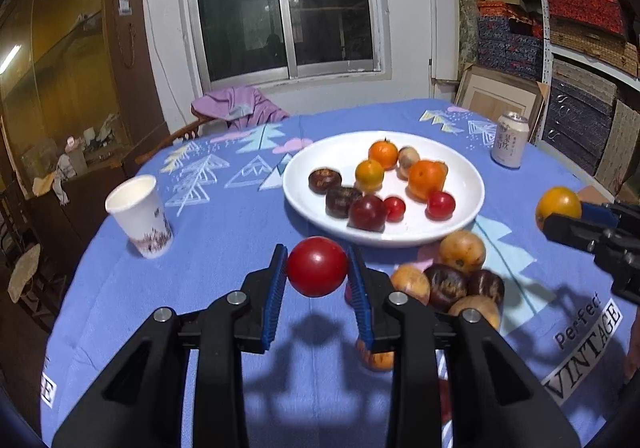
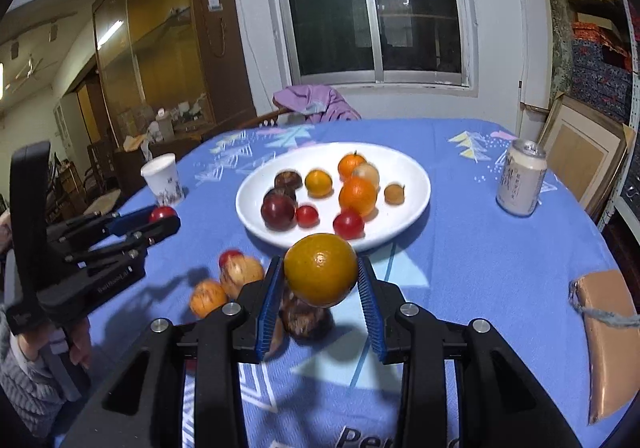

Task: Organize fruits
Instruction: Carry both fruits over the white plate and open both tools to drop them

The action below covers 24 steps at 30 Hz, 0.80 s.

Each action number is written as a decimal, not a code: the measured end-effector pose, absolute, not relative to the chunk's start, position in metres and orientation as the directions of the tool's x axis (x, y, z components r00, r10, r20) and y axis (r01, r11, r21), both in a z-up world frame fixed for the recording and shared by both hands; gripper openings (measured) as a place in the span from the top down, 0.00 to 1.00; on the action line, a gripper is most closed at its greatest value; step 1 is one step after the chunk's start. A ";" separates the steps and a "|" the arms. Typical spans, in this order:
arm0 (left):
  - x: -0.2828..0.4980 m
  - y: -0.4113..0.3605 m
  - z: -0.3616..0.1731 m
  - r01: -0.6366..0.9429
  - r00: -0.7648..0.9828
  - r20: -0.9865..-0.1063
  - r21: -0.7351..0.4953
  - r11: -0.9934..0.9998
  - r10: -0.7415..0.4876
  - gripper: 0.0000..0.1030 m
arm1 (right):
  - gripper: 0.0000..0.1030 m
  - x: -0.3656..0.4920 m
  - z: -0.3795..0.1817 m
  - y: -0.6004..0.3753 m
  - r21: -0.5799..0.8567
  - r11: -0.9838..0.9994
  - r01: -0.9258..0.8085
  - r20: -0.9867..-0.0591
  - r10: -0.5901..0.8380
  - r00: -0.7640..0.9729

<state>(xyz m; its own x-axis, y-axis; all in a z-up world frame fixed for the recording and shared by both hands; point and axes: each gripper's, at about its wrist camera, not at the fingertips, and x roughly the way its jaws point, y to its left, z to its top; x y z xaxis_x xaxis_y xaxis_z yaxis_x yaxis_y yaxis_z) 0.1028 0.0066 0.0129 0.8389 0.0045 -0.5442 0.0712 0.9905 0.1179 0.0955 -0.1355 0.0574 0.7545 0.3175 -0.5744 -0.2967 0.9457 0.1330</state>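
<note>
Landmark: white plate.

Far left of plate: paper cup, upright on the worktop with its blue cloth.

Front-left of plate: left gripper, fingers closed on a red tomato, held clear of the cloth, just short of the plate's near rim.

On plate: oranges, dark chestnut-like fruits, small red ones, a pale brown one, loosely grouped around its middle.

Front of plate, on the cloth: loose pile of brown and dark fruits, near the rim but not touching it.

Front-right of plate: right gripper, fingers clamped on an orange, lifted above the pile.

Right of plate: drink can, upright, well apart.
</note>
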 end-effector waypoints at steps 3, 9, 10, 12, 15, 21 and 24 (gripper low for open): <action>0.116 -0.003 0.032 0.074 0.855 -0.518 0.136 0.988 0.008 0.71 | 0.63 0.111 0.085 -0.142 0.147 0.948 -0.283 -0.534 0.317 0.784; 0.159 -0.013 0.079 0.089 0.879 -0.473 0.049 0.995 -0.055 0.71 | 0.63 0.152 0.147 -0.151 0.204 0.945 -0.257 -0.428 0.322 0.845; 0.166 -0.014 0.086 0.088 0.883 -0.464 0.024 0.996 -0.067 0.71 | 0.63 0.159 0.152 -0.152 0.218 0.943 -0.253 -0.419 0.325 0.848; 0.178 -0.017 0.092 0.088 0.885 -0.459 -0.003 0.996 -0.080 0.71 | 0.63 0.177 0.154 -0.150 0.245 0.935 -0.256 -0.424 0.341 0.839; 0.198 -0.019 0.084 0.095 0.869 -0.485 -0.034 0.995 -0.099 0.71 | 0.63 0.201 0.137 -0.143 0.256 0.933 -0.254 -0.466 0.349 0.813; 0.240 -0.011 0.034 0.066 0.802 -0.593 -0.033 0.997 -0.073 0.71 | 0.63 0.242 0.072 -0.124 0.241 0.939 -0.244 -0.629 0.343 0.697; 0.255 -0.001 0.015 0.039 0.783 -0.620 -0.028 0.999 -0.048 0.71 | 0.63 0.247 0.054 -0.111 0.212 0.945 -0.249 -0.660 0.326 0.677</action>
